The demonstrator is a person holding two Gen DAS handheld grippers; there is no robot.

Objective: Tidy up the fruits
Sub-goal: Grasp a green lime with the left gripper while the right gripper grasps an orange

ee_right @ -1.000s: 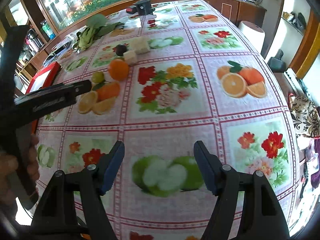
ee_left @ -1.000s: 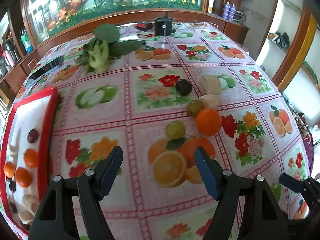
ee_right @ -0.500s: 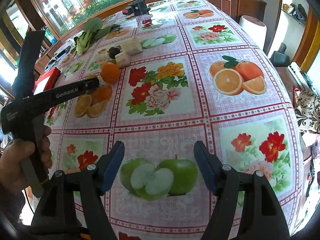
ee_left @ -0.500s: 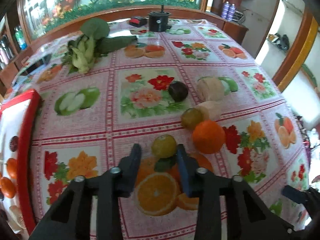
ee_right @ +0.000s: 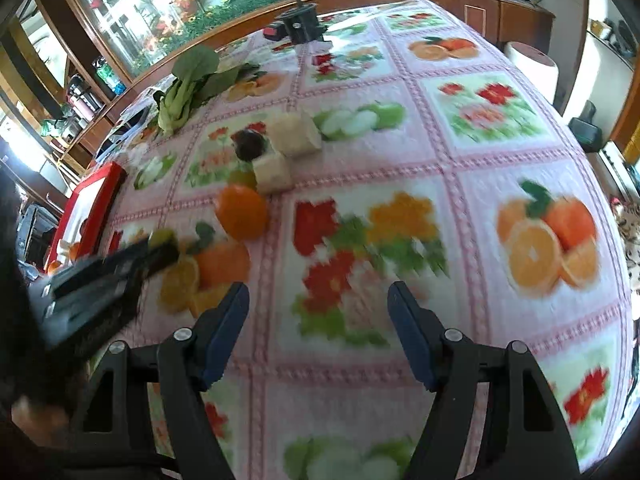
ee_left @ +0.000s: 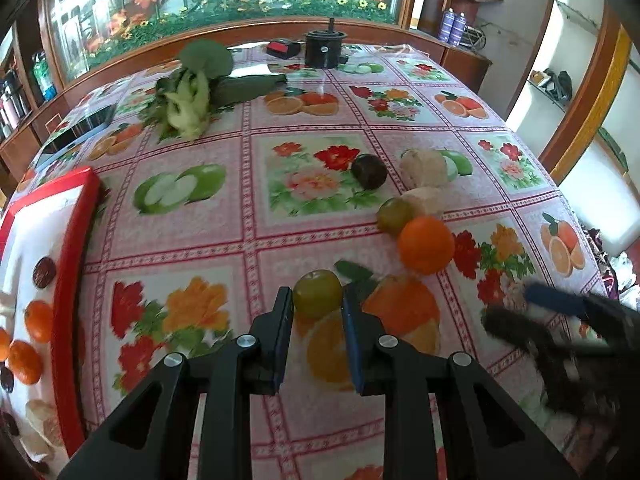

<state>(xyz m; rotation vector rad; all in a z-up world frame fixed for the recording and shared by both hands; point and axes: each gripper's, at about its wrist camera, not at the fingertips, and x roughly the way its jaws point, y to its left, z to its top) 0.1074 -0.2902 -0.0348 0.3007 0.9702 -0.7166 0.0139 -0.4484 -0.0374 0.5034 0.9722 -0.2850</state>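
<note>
A small green fruit [ee_left: 318, 292] sits on the flowered tablecloth with my left gripper [ee_left: 317, 304] shut on it, one finger pressed to each side. Just beyond lie an orange [ee_left: 426, 244], a second green fruit [ee_left: 394, 214], a dark plum [ee_left: 369, 171] and two beige chunks [ee_left: 425, 168]. At the left, the red-rimmed white tray [ee_left: 76, 240] holds several oranges and dark fruits. My right gripper [ee_right: 318, 308] hangs open over bare cloth, nothing between its fingers. In the right wrist view the orange [ee_right: 241, 211] lies ahead to the left, beside the blurred left gripper [ee_right: 160, 248].
A bok choy [ee_left: 192, 96] and a black pot [ee_left: 324, 48] stand at the far side of the table. A dark tablet [ee_left: 80, 128] lies at the far left. The table's right edge [ee_left: 580, 216] drops off toward the floor.
My left gripper moved forward and shut its fingers on the green fruit. The right gripper swung forward and left over the cloth, still open.
</note>
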